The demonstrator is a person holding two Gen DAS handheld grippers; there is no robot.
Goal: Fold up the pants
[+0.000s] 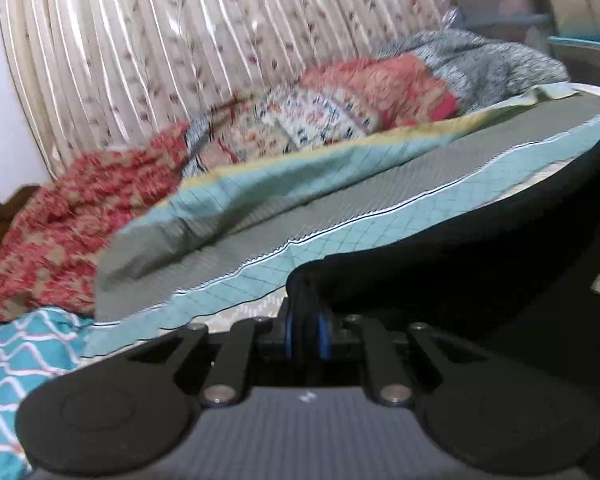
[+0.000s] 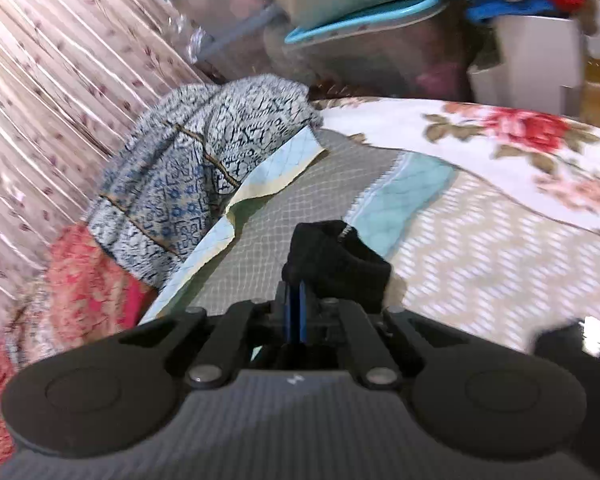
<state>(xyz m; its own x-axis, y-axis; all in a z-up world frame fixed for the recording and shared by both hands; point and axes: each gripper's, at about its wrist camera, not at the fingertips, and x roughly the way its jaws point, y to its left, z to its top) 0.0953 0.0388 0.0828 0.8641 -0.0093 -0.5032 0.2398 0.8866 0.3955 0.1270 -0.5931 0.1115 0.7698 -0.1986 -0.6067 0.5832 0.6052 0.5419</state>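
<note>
Black fabric, the pants (image 1: 480,248), is hanging from both sets of tongs above a bed covered by a grey and pale-blue quilted bedspread (image 1: 260,216). Through the left wrist camera, the left tongs (image 1: 306,320) are sitting pressed together on an edge of the dark cloth, which is draping away to the right and filling that side of the view. Through the right wrist camera, the right tongs (image 2: 296,304) are likewise clamped together on a bunched black corner of the same garment, just above the bedspread. A heap of patterned clothes (image 1: 100,208) in red, cream and blue-grey is lying along the far side of the bed, against a pleated floral curtain (image 1: 140,48). Both views are blurring, so finer detail of the seams cannot be made out. Judging by the two grips, the step in hand is carrying one end of the pants over to make a fold. Doing it well is probably a matter of keeping both corners level and taut, and laying the edge down clear of the clothes heap.
</note>
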